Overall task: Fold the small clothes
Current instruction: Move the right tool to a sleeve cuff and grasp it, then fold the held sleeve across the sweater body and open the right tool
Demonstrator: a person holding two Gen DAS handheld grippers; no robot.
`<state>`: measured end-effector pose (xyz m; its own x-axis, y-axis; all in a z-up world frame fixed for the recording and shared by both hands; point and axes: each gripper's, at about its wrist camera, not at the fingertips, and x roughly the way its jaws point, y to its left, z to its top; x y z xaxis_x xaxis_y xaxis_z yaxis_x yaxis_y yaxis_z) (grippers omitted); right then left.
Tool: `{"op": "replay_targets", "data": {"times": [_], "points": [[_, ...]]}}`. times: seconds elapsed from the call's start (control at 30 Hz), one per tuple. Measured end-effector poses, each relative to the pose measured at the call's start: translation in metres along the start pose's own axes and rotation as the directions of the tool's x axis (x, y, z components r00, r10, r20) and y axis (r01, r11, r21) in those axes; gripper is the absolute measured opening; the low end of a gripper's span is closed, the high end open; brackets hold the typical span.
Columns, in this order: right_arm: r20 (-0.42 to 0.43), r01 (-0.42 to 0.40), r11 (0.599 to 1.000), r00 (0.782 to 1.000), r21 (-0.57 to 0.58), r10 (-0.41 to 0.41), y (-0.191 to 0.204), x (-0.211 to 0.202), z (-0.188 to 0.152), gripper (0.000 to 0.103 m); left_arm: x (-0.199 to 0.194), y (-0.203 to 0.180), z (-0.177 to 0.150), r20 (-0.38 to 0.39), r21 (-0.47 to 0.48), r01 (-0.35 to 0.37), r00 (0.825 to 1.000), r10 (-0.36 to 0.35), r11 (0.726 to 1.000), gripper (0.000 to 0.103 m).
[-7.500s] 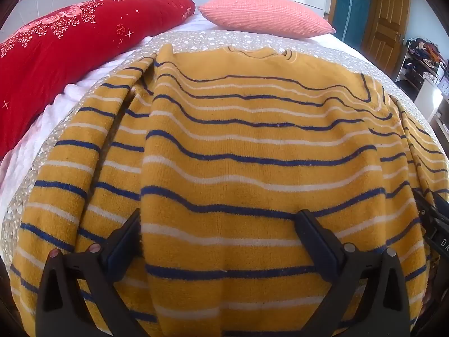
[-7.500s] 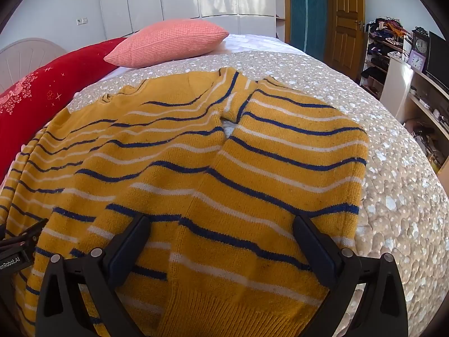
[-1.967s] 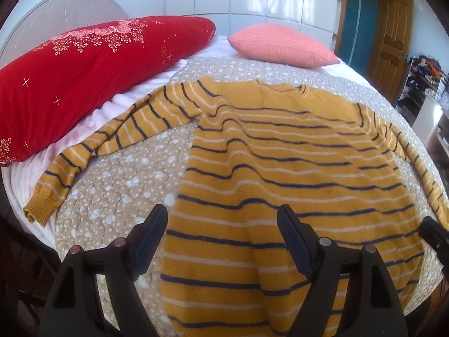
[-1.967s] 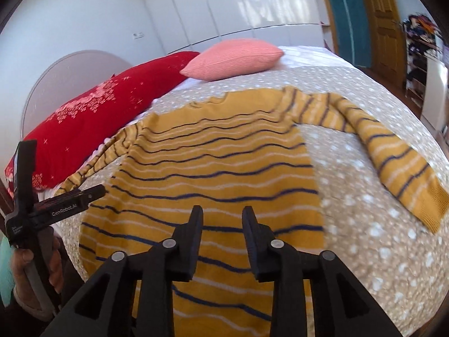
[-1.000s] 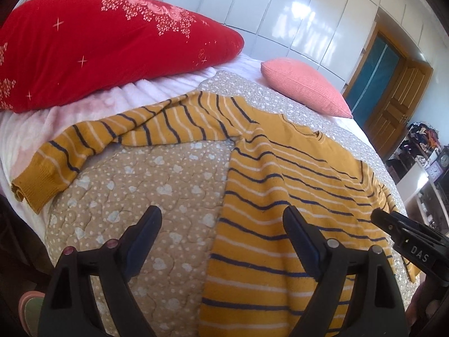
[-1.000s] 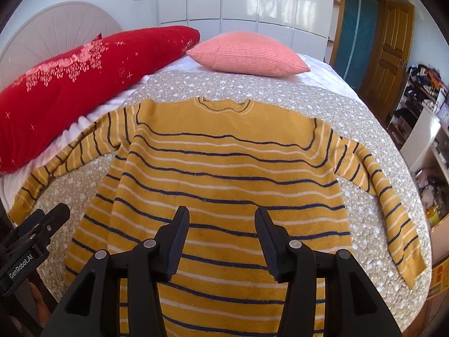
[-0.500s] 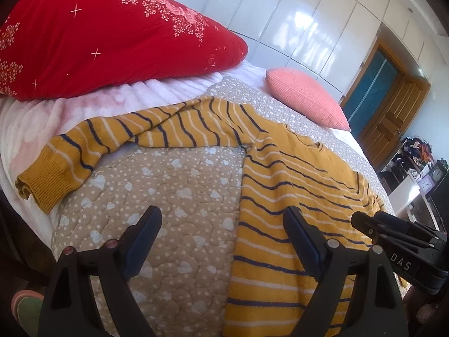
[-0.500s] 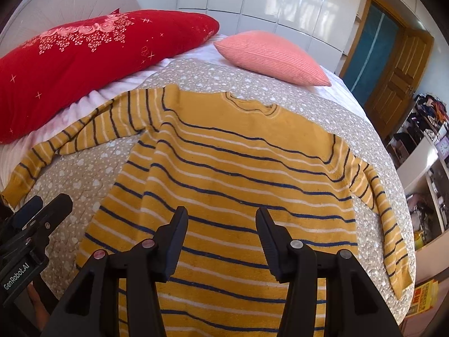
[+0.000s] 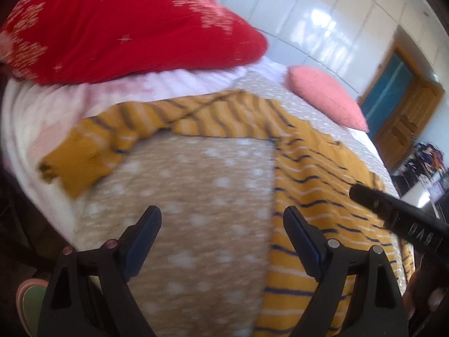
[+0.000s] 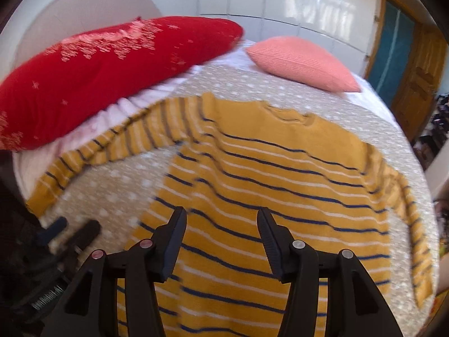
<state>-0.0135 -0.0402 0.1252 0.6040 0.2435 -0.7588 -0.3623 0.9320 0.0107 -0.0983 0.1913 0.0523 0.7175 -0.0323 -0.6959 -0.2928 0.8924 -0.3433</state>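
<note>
A mustard-yellow sweater (image 10: pixel 269 174) with navy and white stripes lies flat on the bed, both sleeves spread out. Its left sleeve (image 9: pixel 146 123) runs toward the bed's left edge, cuff (image 9: pixel 75 163) near the edge. My left gripper (image 9: pixel 221 224) is open and empty, above the bedspread between that sleeve and the sweater body (image 9: pixel 322 202). My right gripper (image 10: pixel 221 224) is open and empty, above the sweater's lower body. The right gripper also shows at the right of the left wrist view (image 9: pixel 393 213); the left gripper shows at the lower left of the right wrist view (image 10: pixel 67 236).
The beige dotted bedspread (image 9: pixel 196 224) covers the bed. A long red pillow (image 10: pixel 98 73) lies along the left side and a pink pillow (image 10: pixel 303 64) at the head. A wooden door (image 10: pixel 421 78) and cluttered shelves stand to the right.
My left gripper has swung further left and closer to the left sleeve and its cuff. My right gripper has shifted left over the sweater body and opened wider. The sleeves were spread out from folded.
</note>
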Motion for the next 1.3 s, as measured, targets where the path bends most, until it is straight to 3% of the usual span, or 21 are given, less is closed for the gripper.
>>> {"op": "replay_targets", "data": {"times": [0.13,0.23,0.47,0.63,0.7,0.73,0.77,0.8,0.87,0.97,1.07,1.17,1.27,1.3], "points": [[-0.007,-0.168,0.985,0.986,-0.048,0.168,0.037,0.021,0.007,0.057,-0.017,0.041,0.002,0.011,-0.063,-0.094,0.995,0.095,0.994,0.088],[-0.044,-0.288,0.954,0.957,-0.088,0.285,0.069,0.039,0.01,0.057,-0.035,0.076,0.004,0.028,-0.124,-0.149,0.988,0.154,0.981,0.088],[-0.141,-0.505,0.841,0.863,-0.194,0.485,0.156,0.068,0.014,0.057,-0.084,0.135,-0.001,0.084,-0.263,-0.208,0.968,0.237,0.942,0.088],[-0.234,-0.611,0.788,0.779,-0.076,0.582,0.198,0.106,0.013,0.058,-0.093,0.145,-0.003,0.078,-0.298,-0.23,0.961,0.264,0.927,0.088],[-0.266,-0.605,0.795,0.773,-0.034,0.576,0.212,0.122,0.012,0.058,-0.091,0.142,-0.003,0.068,-0.286,-0.232,0.963,0.262,0.93,0.088],[-0.268,-0.601,0.799,0.775,-0.028,0.573,0.215,0.124,0.011,0.043,-0.093,0.141,-0.003,0.068,-0.278,-0.229,0.964,0.257,0.933,0.088],[-0.273,-0.607,0.794,0.769,-0.029,0.578,0.218,0.124,0.011,0.005,-0.094,0.136,-0.002,0.07,-0.266,-0.227,0.965,0.254,0.937,0.088],[-0.286,-0.617,0.786,0.76,-0.033,0.584,0.219,0.122,0.013,0.006,-0.094,0.132,-0.002,0.074,-0.253,-0.227,0.965,0.253,0.94,0.088],[-0.241,-0.621,0.781,0.769,-0.06,0.593,0.206,0.099,0.021,0.005,-0.096,0.121,0.001,0.086,-0.22,-0.227,0.964,0.251,0.949,0.088],[-0.133,-0.568,0.808,0.823,-0.156,0.553,0.169,0.054,0.041,0.004,-0.096,0.104,0.006,0.102,-0.176,-0.214,0.967,0.234,0.961,0.088],[-0.044,-0.462,0.87,0.886,-0.172,0.462,0.103,0.019,0.06,0.004,-0.092,0.082,0.011,0.108,-0.125,-0.175,0.976,0.189,0.977,0.088],[0.027,-0.261,0.957,0.963,-0.126,0.267,0.008,0.001,0.069,0.004,-0.084,0.056,0.014,0.1,-0.069,-0.132,0.985,0.139,0.989,0.088],[0.042,-0.088,0.996,0.995,-0.025,0.089,-0.077,-0.002,0.068,0.001,-0.069,0.032,0.014,0.061,-0.017,-0.085,0.994,0.086,0.996,0.088],[0.043,0.013,1.0,0.999,-0.002,-0.013,-0.108,0.0,0.065,0.001,-0.064,0.025,0.015,0.044,-0.005,-0.071,0.997,0.071,0.997,0.088]]}}
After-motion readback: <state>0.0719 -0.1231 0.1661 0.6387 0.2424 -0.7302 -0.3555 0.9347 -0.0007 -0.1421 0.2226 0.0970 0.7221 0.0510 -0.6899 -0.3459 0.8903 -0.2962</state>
